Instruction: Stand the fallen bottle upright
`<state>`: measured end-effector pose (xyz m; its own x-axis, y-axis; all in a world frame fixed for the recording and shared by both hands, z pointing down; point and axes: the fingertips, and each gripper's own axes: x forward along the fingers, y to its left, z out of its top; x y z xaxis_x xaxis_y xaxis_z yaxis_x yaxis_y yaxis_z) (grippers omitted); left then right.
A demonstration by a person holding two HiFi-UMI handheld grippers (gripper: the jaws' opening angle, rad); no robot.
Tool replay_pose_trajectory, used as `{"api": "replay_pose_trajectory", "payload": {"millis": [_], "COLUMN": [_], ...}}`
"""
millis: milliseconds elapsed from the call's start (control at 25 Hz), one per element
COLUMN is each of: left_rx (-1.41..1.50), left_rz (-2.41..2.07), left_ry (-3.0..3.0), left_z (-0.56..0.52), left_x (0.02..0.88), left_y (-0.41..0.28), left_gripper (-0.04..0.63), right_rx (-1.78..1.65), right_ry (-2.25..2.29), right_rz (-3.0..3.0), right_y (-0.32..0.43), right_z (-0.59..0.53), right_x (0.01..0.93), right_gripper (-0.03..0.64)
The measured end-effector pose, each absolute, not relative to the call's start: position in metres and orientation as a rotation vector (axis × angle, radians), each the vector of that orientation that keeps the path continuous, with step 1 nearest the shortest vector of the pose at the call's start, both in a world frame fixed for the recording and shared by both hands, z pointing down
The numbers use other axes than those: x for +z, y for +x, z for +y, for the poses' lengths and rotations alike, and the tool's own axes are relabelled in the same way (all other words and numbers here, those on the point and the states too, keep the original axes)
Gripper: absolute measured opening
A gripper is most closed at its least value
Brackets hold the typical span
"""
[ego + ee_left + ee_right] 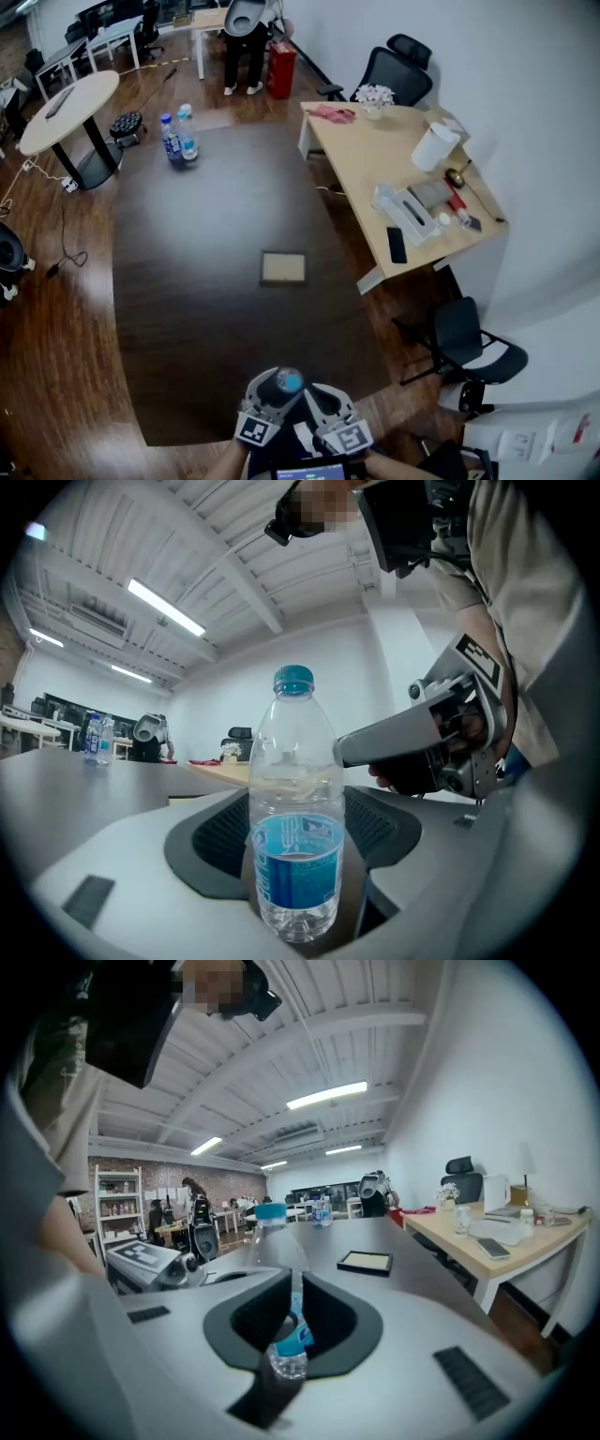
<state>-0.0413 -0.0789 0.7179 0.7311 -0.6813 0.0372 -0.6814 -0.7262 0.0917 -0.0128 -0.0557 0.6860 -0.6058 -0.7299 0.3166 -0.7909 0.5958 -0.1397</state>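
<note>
The danger I am seeing is a topple. The bottle is looking tall and light. If the left tool is letting go before the base is sitting flat on the desk, or dragging a pad along the plastic while backing off, the bottle will likely go over. The right tool, jaws pressed almost together on nothing, is pointing at the bottle from close by and could nudge it. The left tool's jaws are standing wide and pinching the bottle's lower body from both sides. The bottle is standing upright on the person's side of the square panel, well apart from it. It is showing clear plastic, a teal cap and a blue label round its lower half.
</note>
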Motion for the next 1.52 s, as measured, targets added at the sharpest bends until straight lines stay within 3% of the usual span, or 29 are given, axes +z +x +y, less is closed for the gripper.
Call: {"api": "replay_pose_trajectory", "payload": {"millis": [440, 640, 1080, 1120, 1200, 1240, 1320, 1520], "left_rx": [-0.074, -0.056, 0.082, 0.098, 0.129, 0.143, 0.182, 0.128], "left_rz": [-1.044, -1.038, -1.281, -1.3, -1.331, -1.356, -1.438, -1.538], "left_ry": [2.957, 2.93, 2.673, 2.643, 2.597, 2.577, 2.533, 2.475], "left_z": [-0.064, -0.059, -0.037, -0.033, -0.026, -0.023, -0.019, -0.009], "left_x": [0.711, 0.721, 0.714, 0.707, 0.692, 0.684, 0.671, 0.645], "left_y": [-0.047, -0.056, -0.115, -0.122, -0.134, -0.138, -0.146, -0.141], "left_gripper": [0.309, 0.367, 0.361, 0.319, 0.163, 0.155, -0.004, -0.003], "right_rx": [0.368, 0.367, 0.425, 0.415, 0.396, 0.389, 0.35, 0.353], "right_ry": [1.32, 1.348, 1.337, 1.333, 1.326, 1.312, 1.265, 1.222], "right_rz": [-2.549, -2.549, -2.546, -2.55, -2.559, -2.573, -2.613, -2.71], "right_y": [0.001, 0.006, 0.008, 0.011, 0.016, 0.015, 0.008, -0.005], "right_z": [-0.048, -0.048, -0.036, -0.035, -0.035, -0.035, -0.035, -0.031], "right_x": [0.691, 0.686, 0.657, 0.651, 0.638, 0.632, 0.625, 0.613], "right_gripper": [0.064, 0.064, 0.064, 0.064, 0.063, 0.063, 0.063, 0.063]}}
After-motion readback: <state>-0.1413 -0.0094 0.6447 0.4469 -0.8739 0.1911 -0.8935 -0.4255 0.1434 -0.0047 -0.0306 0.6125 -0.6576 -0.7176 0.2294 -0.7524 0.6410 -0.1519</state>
